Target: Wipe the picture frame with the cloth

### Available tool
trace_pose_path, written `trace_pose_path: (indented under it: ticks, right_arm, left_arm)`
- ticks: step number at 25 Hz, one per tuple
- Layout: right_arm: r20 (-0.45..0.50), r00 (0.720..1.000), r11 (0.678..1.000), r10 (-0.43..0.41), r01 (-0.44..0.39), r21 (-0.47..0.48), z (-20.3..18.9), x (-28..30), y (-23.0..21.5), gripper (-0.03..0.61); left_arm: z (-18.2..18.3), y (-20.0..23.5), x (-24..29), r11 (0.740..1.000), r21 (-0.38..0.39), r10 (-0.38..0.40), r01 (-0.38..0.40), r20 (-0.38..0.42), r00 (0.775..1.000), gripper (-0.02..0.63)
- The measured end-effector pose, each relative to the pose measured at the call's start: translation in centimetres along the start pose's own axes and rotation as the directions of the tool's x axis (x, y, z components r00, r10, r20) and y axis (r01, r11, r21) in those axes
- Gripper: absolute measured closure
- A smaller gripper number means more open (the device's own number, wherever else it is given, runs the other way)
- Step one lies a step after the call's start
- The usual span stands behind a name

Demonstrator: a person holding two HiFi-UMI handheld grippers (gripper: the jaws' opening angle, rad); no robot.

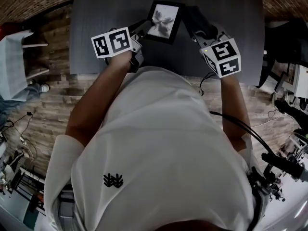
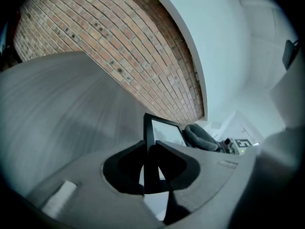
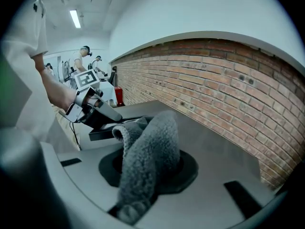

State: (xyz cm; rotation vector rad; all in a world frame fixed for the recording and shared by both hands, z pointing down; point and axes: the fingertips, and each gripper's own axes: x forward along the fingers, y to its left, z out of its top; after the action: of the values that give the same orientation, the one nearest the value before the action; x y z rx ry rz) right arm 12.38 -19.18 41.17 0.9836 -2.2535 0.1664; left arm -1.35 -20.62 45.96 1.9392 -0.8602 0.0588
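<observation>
The picture frame (image 1: 163, 22), black-rimmed round a grey print, is held up over the dark table (image 1: 96, 32). My left gripper (image 1: 144, 29) is shut on its left edge. In the left gripper view the jaws (image 2: 151, 149) pinch the frame's black rim (image 2: 148, 128), and the glass shows beyond. My right gripper (image 1: 196, 30) is shut on a dark grey fluffy cloth (image 1: 198, 19) just right of the frame. In the right gripper view the cloth (image 3: 152, 137) bulges out of the jaws (image 3: 150, 168) and hangs over them, hiding the fingertips. The left gripper (image 3: 95, 111) holds the frame (image 3: 102, 135) behind it.
A brick wall (image 3: 214, 85) runs along the table's far side. The table's near edge (image 1: 86, 73) meets a wooden floor (image 1: 48, 109) with cables. A white shelf unit (image 1: 19, 57) stands left, equipment (image 1: 288, 95) right. People (image 3: 78, 58) stand far off.
</observation>
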Motion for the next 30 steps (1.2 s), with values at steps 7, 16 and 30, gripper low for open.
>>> trace_pose_path:
  ticks: [7,16,30]
  right_arm:
    - [0.036,0.997,0.997,0.075,-0.076,0.011,0.0,-0.7,3.4,0.488]
    - [0.046,0.991,0.992,0.128,-0.129,0.009,-0.9,-1.8,6.3,0.488]
    - [0.061,0.979,0.980,0.194,-0.191,-0.056,-1.0,-2.4,9.6,0.488]
  left_arm:
    - [1.0,0.8,-0.3,1.000,-0.025,0.016,-0.015,0.032,0.999,0.537]
    - [2.1,1.4,-0.4,0.999,-0.041,0.035,-0.032,0.066,0.997,0.538]
    - [2.5,1.1,0.2,0.993,-0.120,0.017,-0.006,0.088,0.996,0.538]
